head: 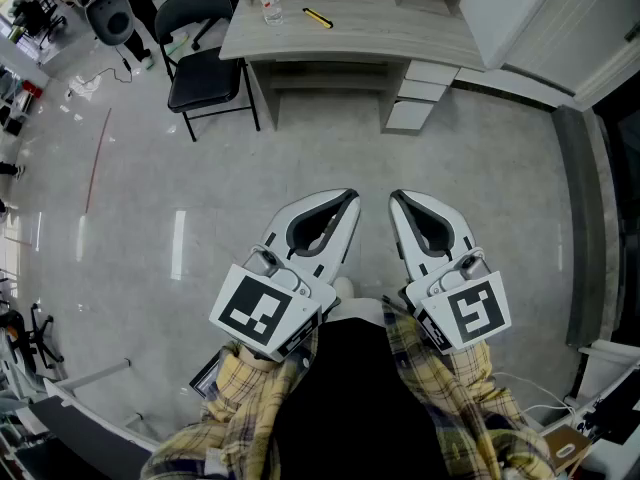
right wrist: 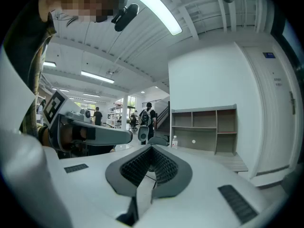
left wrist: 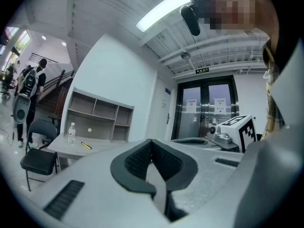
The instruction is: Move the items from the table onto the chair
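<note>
A clear water bottle (head: 268, 0) and a yellow-and-black tool (head: 318, 18) lie on the grey desk (head: 400, 28) at the far side of the room. A black folding chair (head: 205, 68) stands to the desk's left. My left gripper (head: 349, 198) and right gripper (head: 396, 198) are held side by side over the floor, far short of the desk. Both are shut with nothing between the pads. The left gripper view shows the bottle (left wrist: 71, 133), the tool (left wrist: 86, 146) and the chair (left wrist: 40, 158) beyond the closed jaws. The bottle (right wrist: 174, 142) also shows small in the right gripper view.
A drawer unit (head: 420, 93) sits under the desk's right end, and a shelf unit (left wrist: 97, 118) stands on its back. Grey floor (head: 180, 228) lies between me and the desk. People stand at the far left (left wrist: 28, 91). Double doors (left wrist: 206, 108) are at the right.
</note>
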A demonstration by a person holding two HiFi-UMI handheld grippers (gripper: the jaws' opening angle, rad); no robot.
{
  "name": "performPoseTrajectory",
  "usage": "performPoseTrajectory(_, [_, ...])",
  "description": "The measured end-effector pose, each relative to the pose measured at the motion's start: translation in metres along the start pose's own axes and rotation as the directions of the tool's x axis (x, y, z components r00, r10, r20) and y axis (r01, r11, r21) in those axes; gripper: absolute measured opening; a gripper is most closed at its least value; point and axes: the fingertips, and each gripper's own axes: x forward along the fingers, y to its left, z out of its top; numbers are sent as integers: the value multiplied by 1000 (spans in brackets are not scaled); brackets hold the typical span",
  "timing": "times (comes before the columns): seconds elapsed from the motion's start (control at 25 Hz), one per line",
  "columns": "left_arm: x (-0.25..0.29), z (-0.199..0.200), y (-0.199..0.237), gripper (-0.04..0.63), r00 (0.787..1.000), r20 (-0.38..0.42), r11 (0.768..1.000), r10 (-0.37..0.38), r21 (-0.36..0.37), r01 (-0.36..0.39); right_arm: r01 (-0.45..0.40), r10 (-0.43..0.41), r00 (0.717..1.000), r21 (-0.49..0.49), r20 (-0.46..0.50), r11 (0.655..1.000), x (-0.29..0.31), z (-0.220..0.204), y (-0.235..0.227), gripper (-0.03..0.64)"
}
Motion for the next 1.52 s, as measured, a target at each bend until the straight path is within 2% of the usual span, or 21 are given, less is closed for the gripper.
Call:
performPoseTrajectory(0.44, [2,-7,-8,5,998,-2,997,67,-23,-67,-8,8,1000,26,1,1000,-16,-9,-12,17])
performPoseTrajectory(0.72, [-2,-9,13,5,995,3,995,96,-40,-95,-35,35,999,32,-14,999,2,-15,-6,17])
performPoseTrajectory(0.88, [1,-6,41,5,994,-19,993,107,-45,-107,-30,31,999,31,-21,999,29,-15,-8,17])
performPoseTrajectory(1.04, [12,2,77,5,997,9,996,78,-46,-77,-18,19,999,26,-30,999,68,-14,-14,17])
performPoseTrajectory(1.32, [30,31,160,5,998,28,998,49,-40,-47,-2,2,1000,2,-30,1000,154,3,-19,17])
performPoseTrajectory(1.52, [32,39,219,5,999,-6,999,34,-32,-34,33,-33,999,3,-37,999,210,9,-23,17])
